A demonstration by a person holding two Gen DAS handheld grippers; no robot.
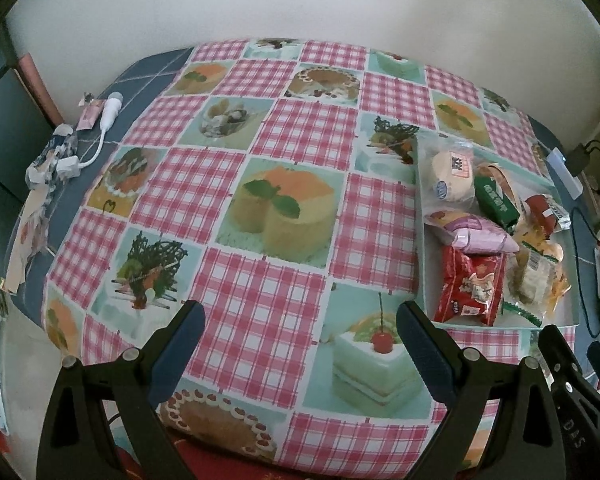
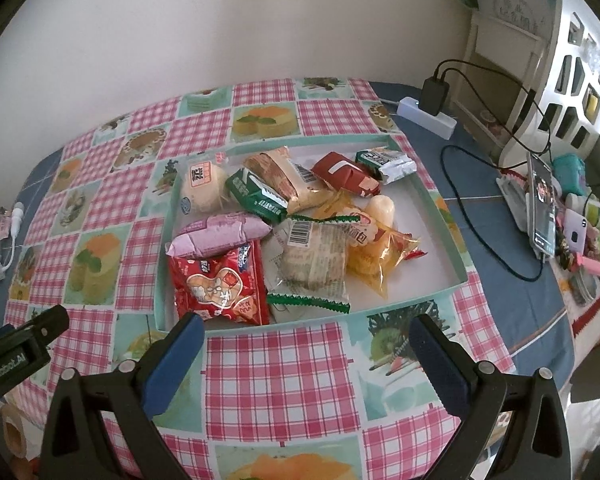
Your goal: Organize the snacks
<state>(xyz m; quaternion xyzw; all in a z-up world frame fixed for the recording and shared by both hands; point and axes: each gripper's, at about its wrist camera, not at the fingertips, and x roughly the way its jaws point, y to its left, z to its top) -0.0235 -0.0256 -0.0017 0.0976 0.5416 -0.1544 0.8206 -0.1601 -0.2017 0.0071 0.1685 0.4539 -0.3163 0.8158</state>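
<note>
A shallow teal-rimmed box (image 2: 448, 216) (image 1: 422, 216) lies on the checked tablecloth and holds several wrapped snacks. Among them are a red packet (image 2: 220, 284) (image 1: 470, 286), a pink packet (image 2: 220, 232) (image 1: 484, 238), a green packet (image 2: 256, 196) (image 1: 494, 200), a round bun (image 2: 202, 186) (image 1: 450, 178) and a yellow bag (image 2: 376, 264). My right gripper (image 2: 306, 344) hangs open just in front of the box's near rim, holding nothing. My left gripper (image 1: 300, 332) is open and empty over the cloth, left of the box.
A power strip (image 2: 428, 118) with a black charger and trailing cables lies right of the box. A phone (image 2: 542, 204) and small clutter crowd the right table edge. A white plug and cord (image 1: 108, 114) lie at the far left. A wall stands behind.
</note>
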